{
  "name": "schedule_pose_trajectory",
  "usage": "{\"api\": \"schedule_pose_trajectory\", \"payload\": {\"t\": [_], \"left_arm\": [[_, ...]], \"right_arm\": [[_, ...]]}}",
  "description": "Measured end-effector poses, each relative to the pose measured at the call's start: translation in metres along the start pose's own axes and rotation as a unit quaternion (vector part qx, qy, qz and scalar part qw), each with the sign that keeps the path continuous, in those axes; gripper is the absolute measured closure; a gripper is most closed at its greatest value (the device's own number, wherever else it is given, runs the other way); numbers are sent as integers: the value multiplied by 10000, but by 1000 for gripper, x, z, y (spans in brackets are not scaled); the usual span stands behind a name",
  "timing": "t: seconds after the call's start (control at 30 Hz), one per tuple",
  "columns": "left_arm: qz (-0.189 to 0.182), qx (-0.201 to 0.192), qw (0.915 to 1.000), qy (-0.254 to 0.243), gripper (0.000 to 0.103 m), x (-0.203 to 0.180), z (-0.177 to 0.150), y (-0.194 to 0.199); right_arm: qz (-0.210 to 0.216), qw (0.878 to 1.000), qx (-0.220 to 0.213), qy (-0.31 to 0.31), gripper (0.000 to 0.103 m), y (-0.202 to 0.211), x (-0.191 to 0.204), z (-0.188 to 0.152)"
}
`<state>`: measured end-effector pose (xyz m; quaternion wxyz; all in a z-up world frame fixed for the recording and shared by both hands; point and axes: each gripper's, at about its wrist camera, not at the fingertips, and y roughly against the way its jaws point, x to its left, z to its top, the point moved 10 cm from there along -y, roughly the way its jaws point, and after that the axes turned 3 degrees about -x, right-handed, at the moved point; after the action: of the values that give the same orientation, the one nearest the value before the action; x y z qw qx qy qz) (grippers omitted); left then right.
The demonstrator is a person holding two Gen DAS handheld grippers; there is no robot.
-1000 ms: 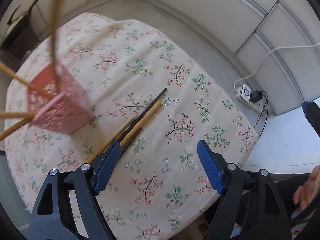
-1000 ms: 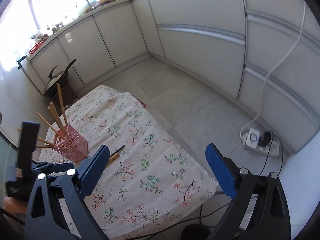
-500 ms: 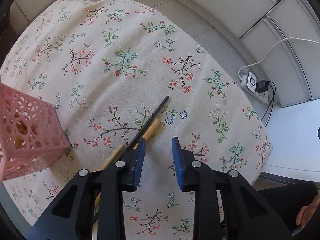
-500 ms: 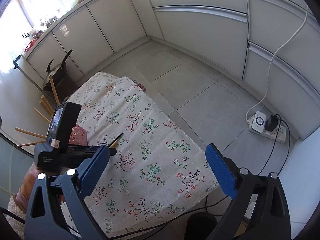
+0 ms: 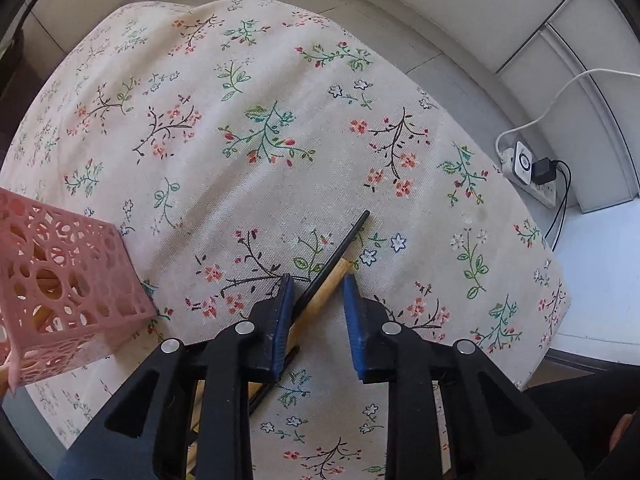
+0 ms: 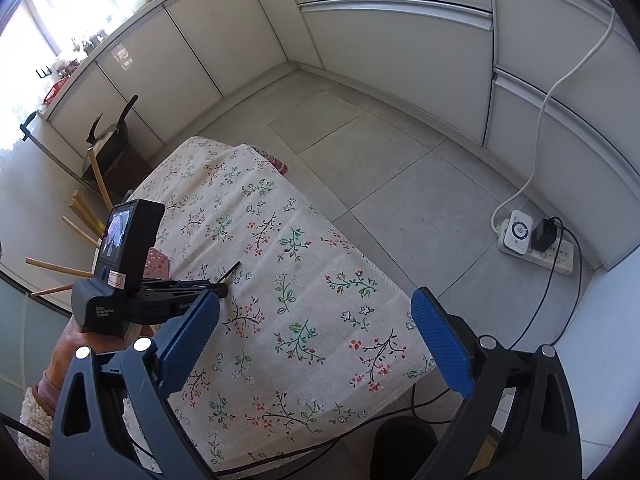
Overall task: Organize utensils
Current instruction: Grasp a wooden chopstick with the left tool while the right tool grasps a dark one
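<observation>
Left gripper (image 5: 314,284) jaws narrowly apart astride chopsticks (image 5: 326,278), contact unclear; right gripper (image 6: 316,320) wide apart

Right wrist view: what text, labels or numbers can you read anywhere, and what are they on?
"Data Acquisition System": white print on the dark body of the left gripper, below its small screen.
White sticker under that screen: too small to read.
More white print along the left gripper's arm: cut off by the right gripper's fingers, unreadable.
Power strip on the floor: no legible marking.
</observation>
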<state>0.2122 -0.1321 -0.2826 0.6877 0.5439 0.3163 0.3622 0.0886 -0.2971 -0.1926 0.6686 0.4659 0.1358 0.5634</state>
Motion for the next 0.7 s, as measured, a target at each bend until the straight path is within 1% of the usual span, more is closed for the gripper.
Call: {"api": "schedule_pose_trajectory", "payload": {"t": [0.13, 0.2, 0.3, 0.37, 0.43, 0.5, 0.53, 0.6, 0.7], "left_arm": [[-28, -145, 9999, -67, 79, -3, 2, 12], [-130, -193, 9997, -104, 79, -7, 4, 18], [-160, -112, 9996, -217, 79, -11, 0, 17], [-97, -5, 9997, -238, 79, -12, -4, 8], [21, 89, 9998, -179, 80, -6, -6, -1], [-21, 81, 9998, -188, 81, -5, -6, -3], [23, 77, 9998, -188, 85, -4, -6, -2], [174, 20, 9995, -279, 86, -5, -5, -2], [336, -139, 9988, -341, 92, -7, -6, -2]], "right_arm": [[-13, 10000, 6, 14, 9, 0, 0, 0], [-18, 10000, 0, 8, 9, 0, -1, 0], [-9, 10000, 34, 5, 9, -2, -1, -1], [-3, 10000, 61, 17, 9, -2, -1, -2], [-11, 10000, 69, 31, 9, -2, -1, -2], [-18, 10000, 68, 32, 9, -3, -1, -2], [-23, 10000, 71, 30, 9, -4, -1, -2], [-28, 9999, 94, 29, 9, -5, 0, -3], [-64, 9999, 133, 33, 9, -8, 1, -3]]}}
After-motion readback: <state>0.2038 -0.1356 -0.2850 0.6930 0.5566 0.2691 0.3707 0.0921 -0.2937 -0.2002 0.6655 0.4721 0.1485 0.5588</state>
